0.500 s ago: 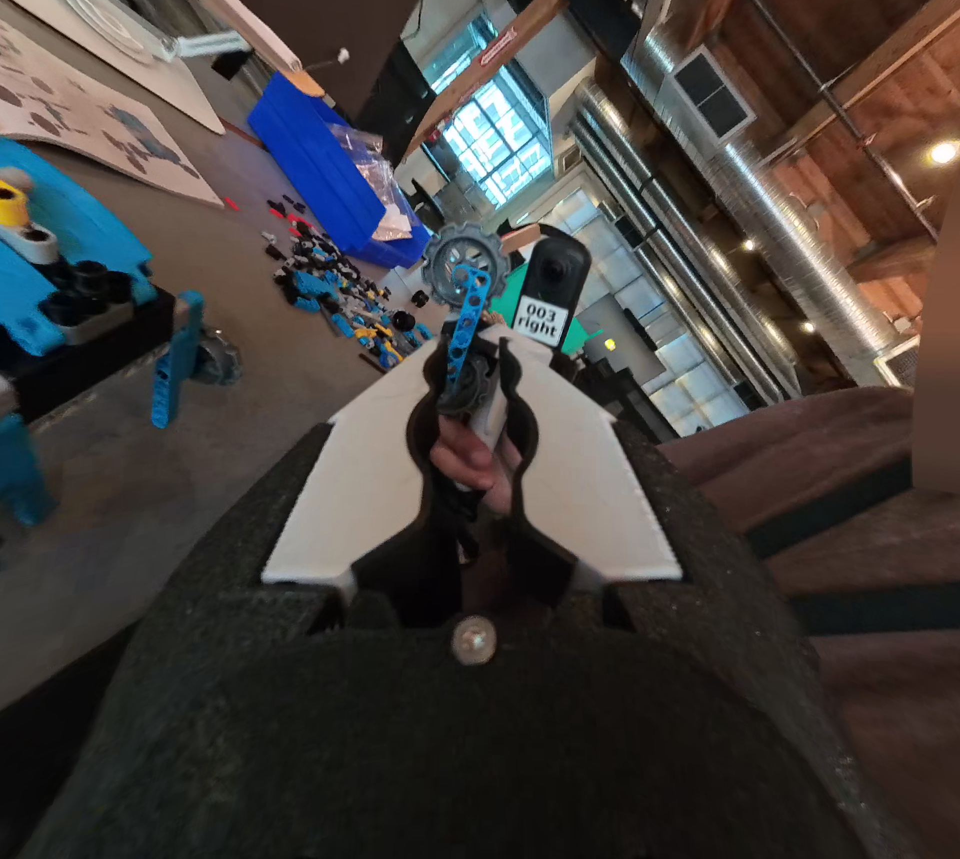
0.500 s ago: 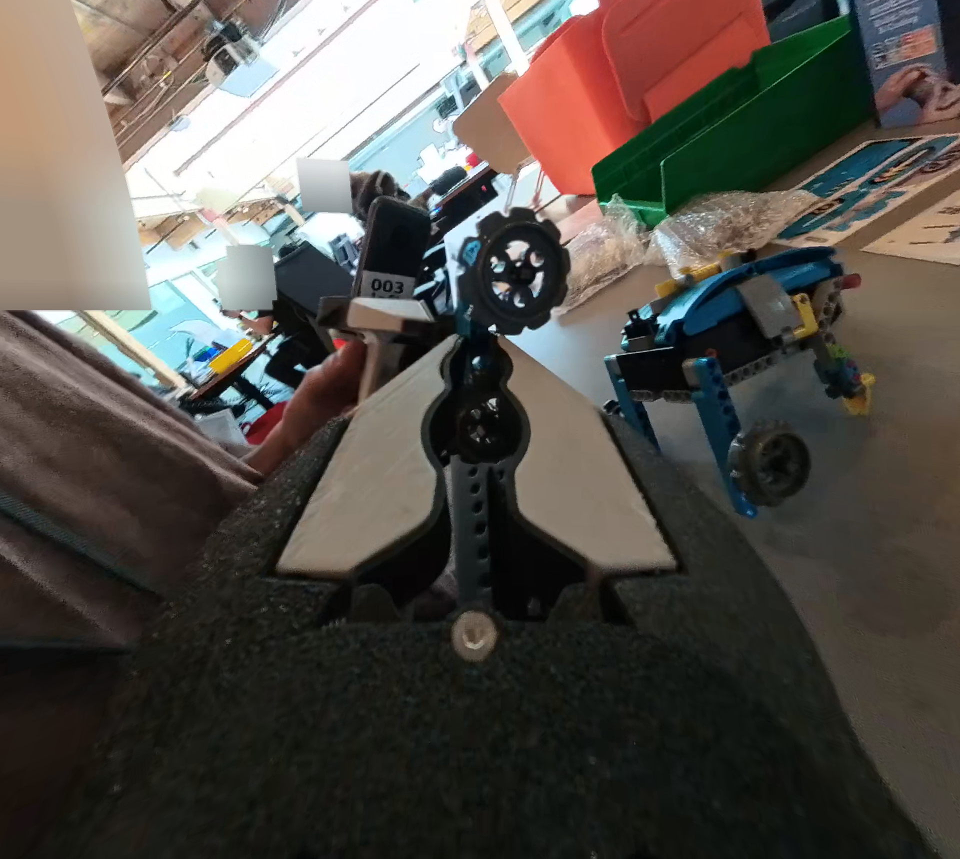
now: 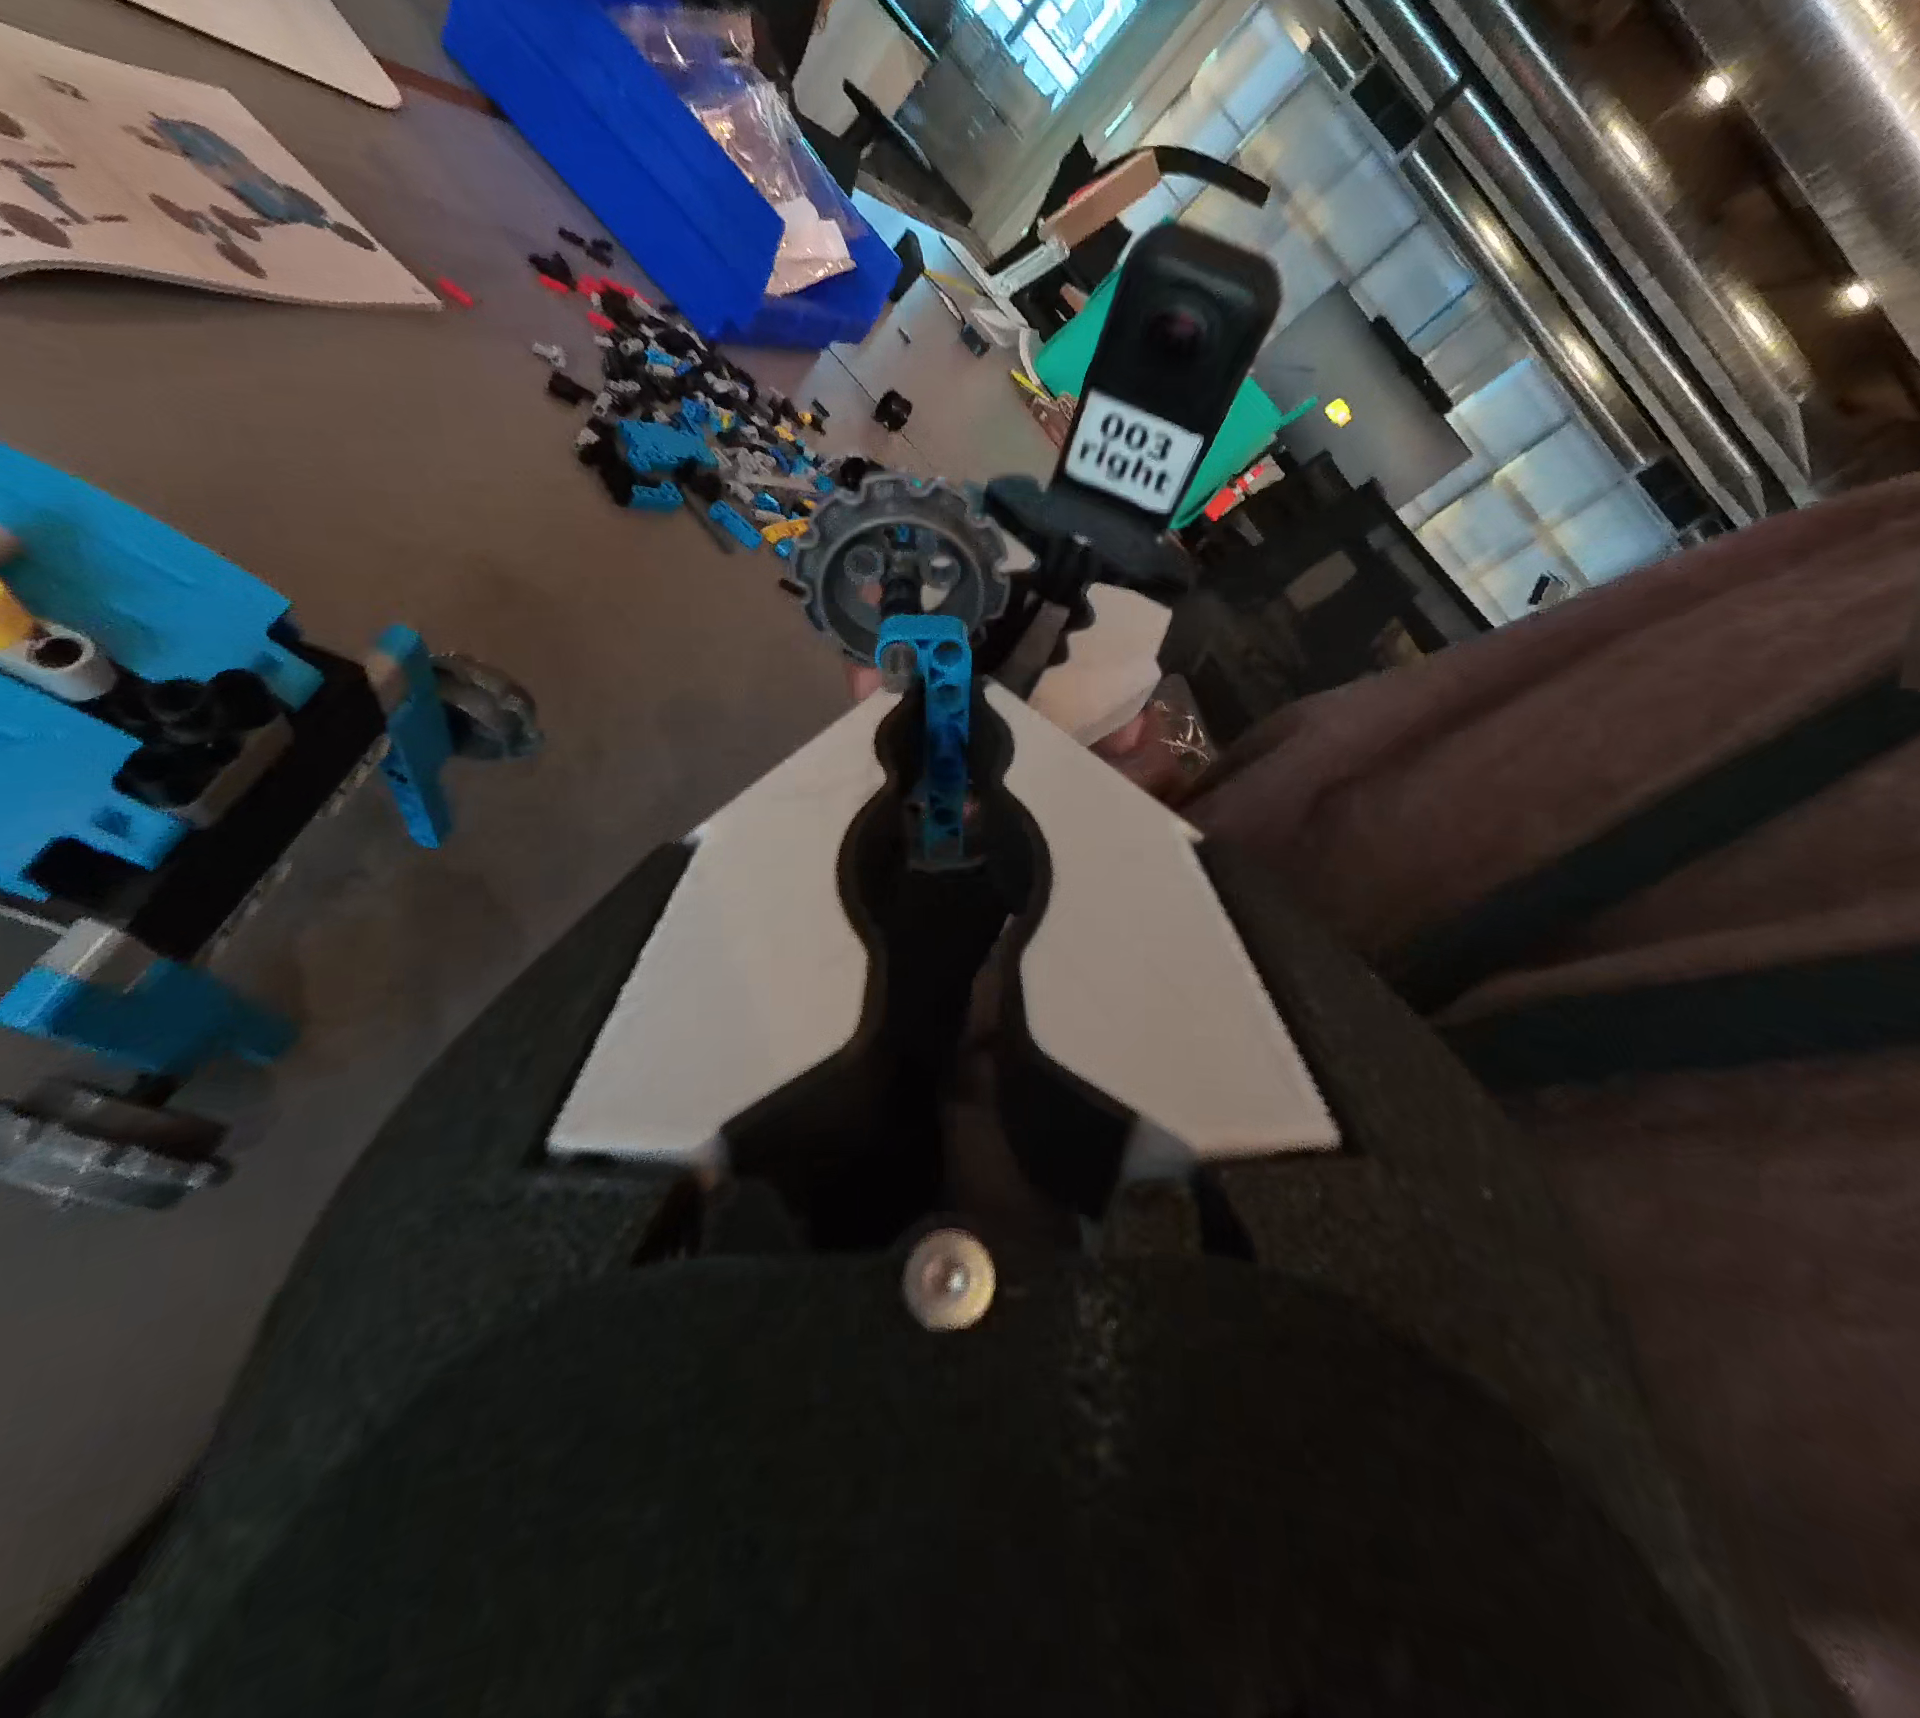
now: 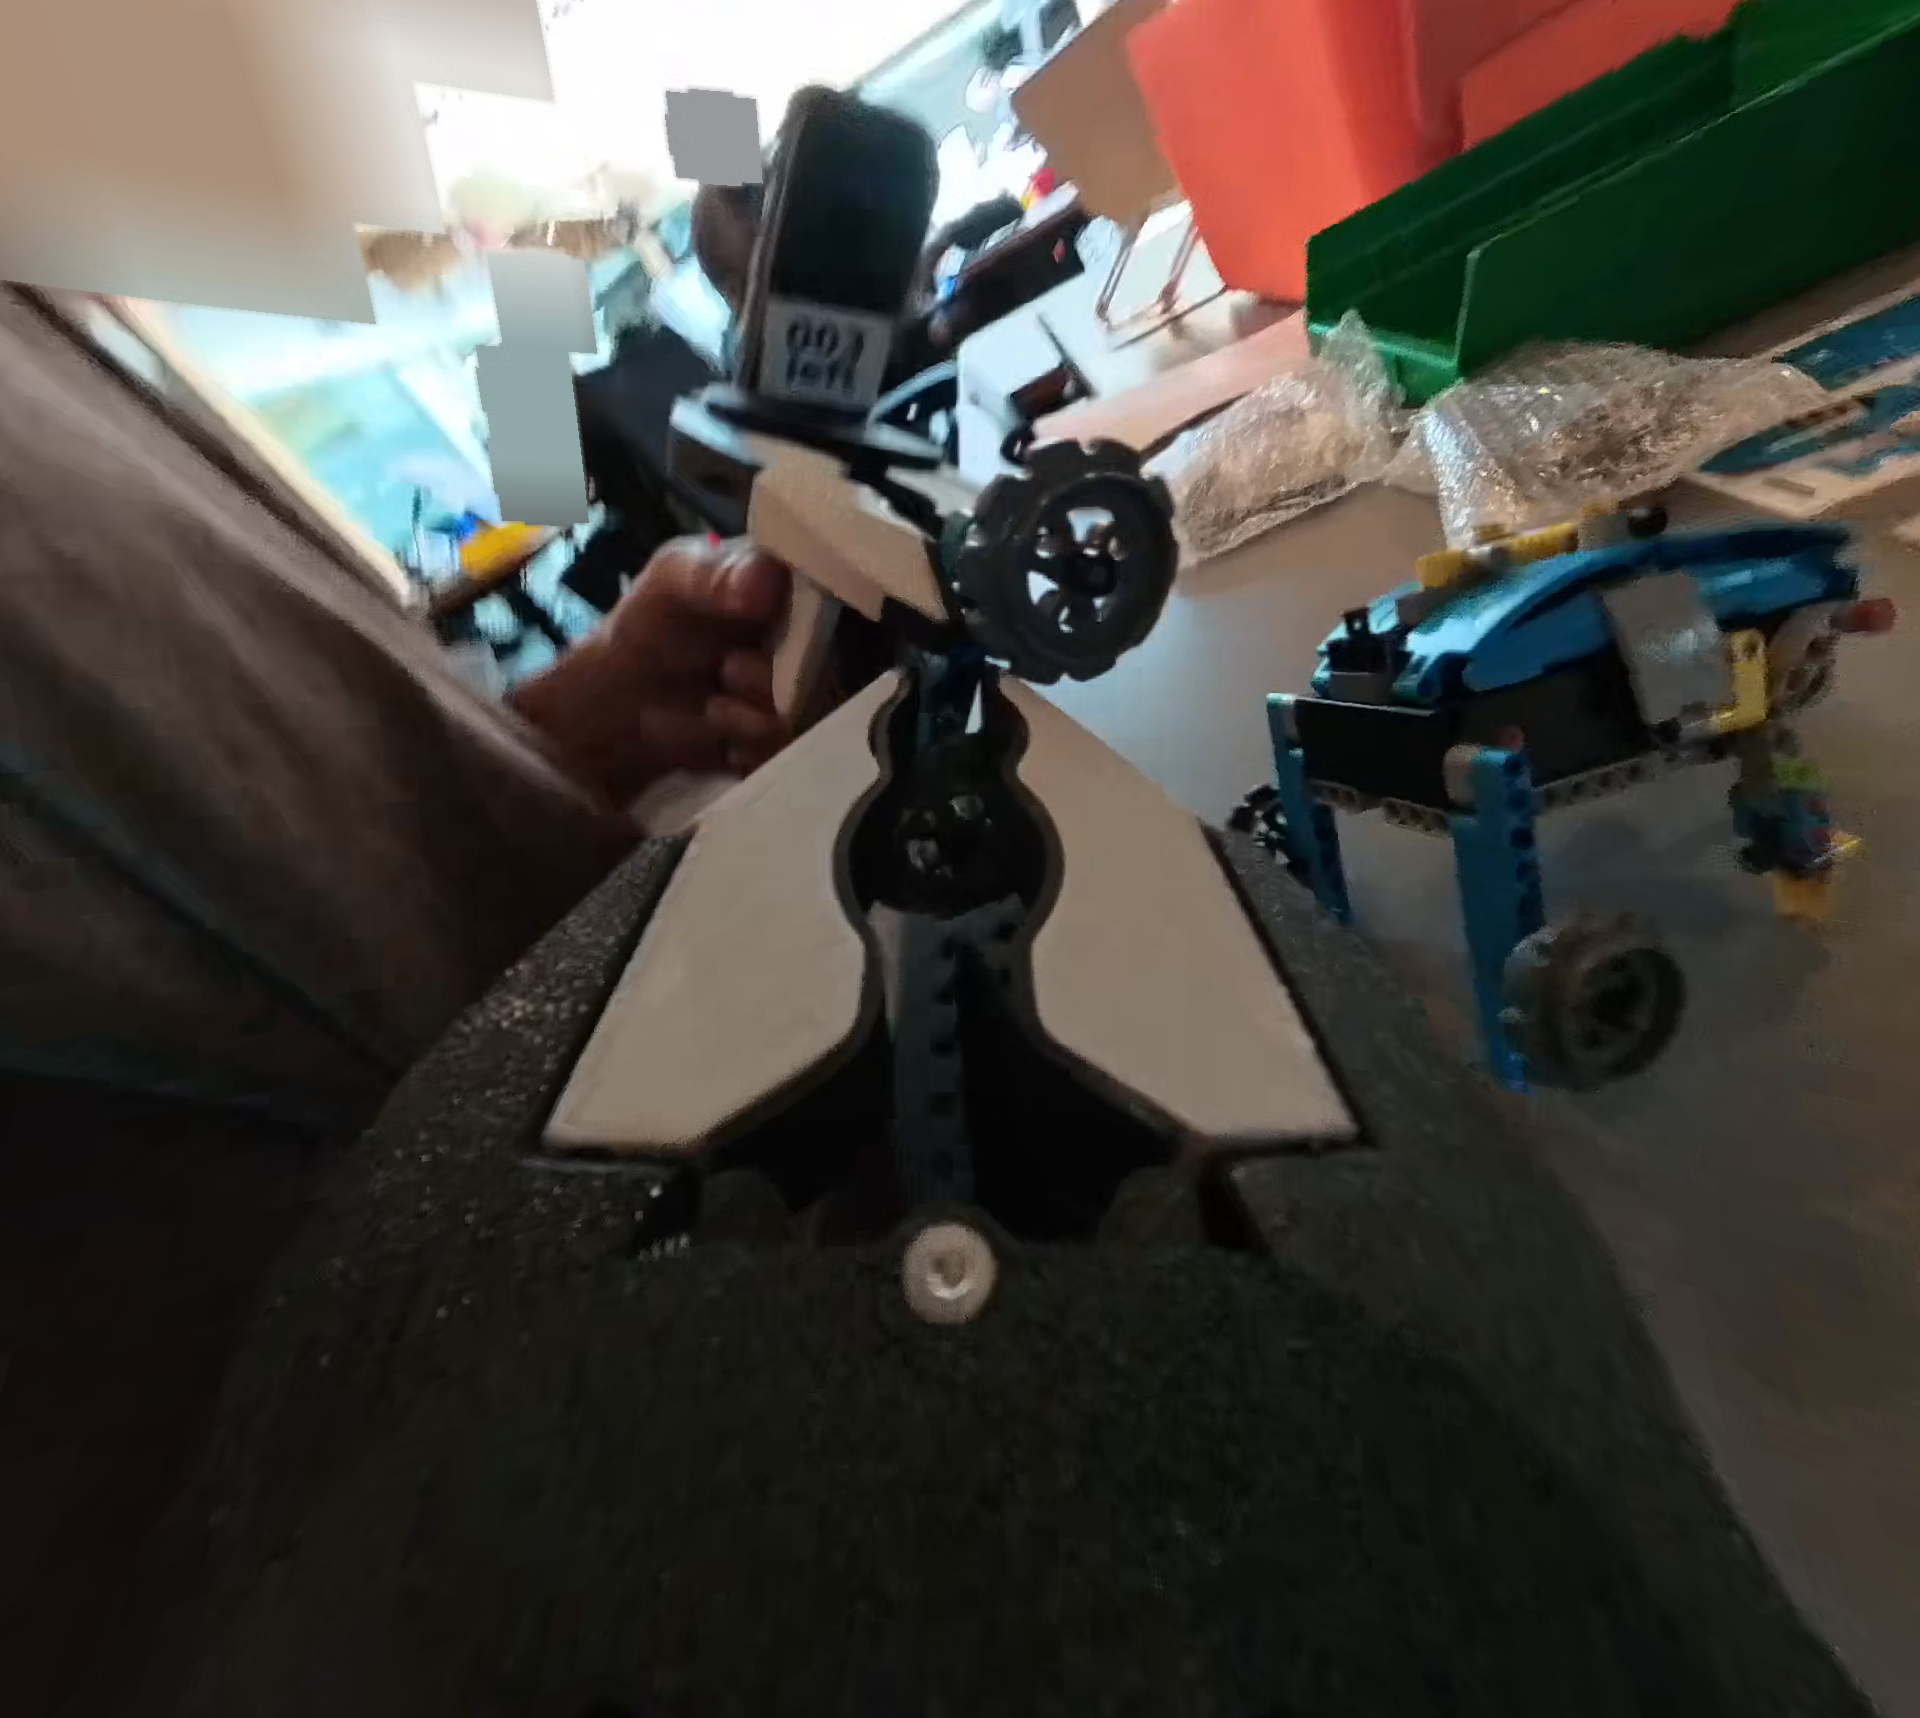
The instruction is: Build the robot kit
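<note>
A blue perforated plastic beam (image 3: 938, 764) is held clamped in both the left gripper (image 3: 935, 712) and the right gripper (image 4: 951, 692). Its grey toothed wheel (image 4: 1065, 560), just beyond the fingertips, has been tilted rightward.

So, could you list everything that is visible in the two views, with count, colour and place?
beam: one, blue, gripped by both grippers
wheel: one, dark grey, at the beam's far end
model: one, blue and black, standing on the table
loose parts: a pile, mostly blue and black, on the table before the blue bin
blue bin: one, at the table's back
green bin: one or two, behind the model
bag: one, orange, beside the green bin
plastic bags: several, clear, before the green bin and in the blue bin
sheets: at least two, printed, pale, flat on the table
table: one, grey
hand: one, holding the left gripper
left gripper: shut on the beam
right gripper: shut on the beam
</note>
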Tool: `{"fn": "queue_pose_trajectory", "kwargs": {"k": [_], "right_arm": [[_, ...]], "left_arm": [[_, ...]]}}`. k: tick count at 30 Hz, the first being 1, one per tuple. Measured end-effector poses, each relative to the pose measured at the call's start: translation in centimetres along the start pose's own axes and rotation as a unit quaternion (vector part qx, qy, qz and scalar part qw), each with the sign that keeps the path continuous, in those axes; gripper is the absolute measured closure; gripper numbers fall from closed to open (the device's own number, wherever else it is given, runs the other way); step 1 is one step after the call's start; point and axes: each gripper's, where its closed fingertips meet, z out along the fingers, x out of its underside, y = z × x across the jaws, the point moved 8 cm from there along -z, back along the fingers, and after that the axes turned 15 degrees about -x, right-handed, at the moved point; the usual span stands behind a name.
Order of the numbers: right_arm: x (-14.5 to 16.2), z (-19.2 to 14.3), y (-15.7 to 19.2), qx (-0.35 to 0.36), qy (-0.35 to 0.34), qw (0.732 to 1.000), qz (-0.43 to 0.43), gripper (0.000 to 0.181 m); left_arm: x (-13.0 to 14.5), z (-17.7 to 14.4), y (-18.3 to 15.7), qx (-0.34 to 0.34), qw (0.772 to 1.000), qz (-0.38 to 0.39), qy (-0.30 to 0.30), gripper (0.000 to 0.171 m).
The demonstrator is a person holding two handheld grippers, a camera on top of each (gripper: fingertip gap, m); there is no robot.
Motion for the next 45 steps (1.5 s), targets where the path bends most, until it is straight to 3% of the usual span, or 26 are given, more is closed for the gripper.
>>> {"fn": "queue_pose_trajectory", "kwargs": {"k": [3,6,8,10,11,14,16,24,31,36,40,45], "right_arm": [[-1.2,-1.1,-0.6,-0.046,0.086,0.994,-0.057,0.157],[-2.9,-3.0,-2.4,-0.090,0.102,0.990,-0.037,0.142],[-4.5,-4.1,-4.1,-0.076,0.063,0.994,-0.044,0.137],[-6.2,-3.8,-5.0,-0.087,-0.004,0.995,-0.048,0.113],[-6.6,-3.3,-5.4,-0.100,-0.014,0.994,-0.044,0.110],[-5.9,-1.4,-6.9,-0.107,0.040,0.993,-0.026,0.120],[-5.4,-1.2,-7.7,-0.106,0.039,0.994,-0.011,0.138],[-2.7,-2.7,-9.6,-0.111,-0.010,0.991,0.074,0.138],[-1.9,-2.8,-9.9,-0.120,-0.017,0.989,0.081,0.139],[-1.9,-2.7,-9.3,-0.111,0.010,0.994,0.022,0.138],[-3.1,-3.8,-9.3,-0.060,0.029,0.991,-0.113,0.127],[-3.1,-4.2,-8.5,0.001,0.083,0.952,-0.294,0.135]], "left_arm": [[-0.9,0.3,0.6,0.009,1.000,-0.005,0.007,0.166],[-2.5,-0.2,2.0,0.029,0.999,-0.041,-0.014,0.166],[-3.2,-0.3,2.6,0.041,0.998,-0.052,-0.022,0.166],[-3.5,0.3,3.2,0.043,0.998,-0.054,-0.014,0.166],[-3.6,0.7,3.4,0.045,0.998,-0.053,-0.010,0.166],[-3.9,1.9,3.5,0.050,0.998,-0.042,0.010,0.166],[-3.9,2.6,3.5,0.041,0.998,-0.029,0.026,0.166],[-3.3,4.4,4.4,-0.017,0.997,-0.015,0.076,0.166],[-2.4,4.1,4.5,-0.027,0.996,-0.057,0.061,0.166],[-1.9,3.5,4.4,-0.019,0.994,-0.090,0.056,0.166],[-2.5,2.5,4.3,-0.007,0.994,-0.100,0.044,0.166],[-3.4,1.5,3.8,0.030,0.992,-0.117,0.025,0.166]]}}
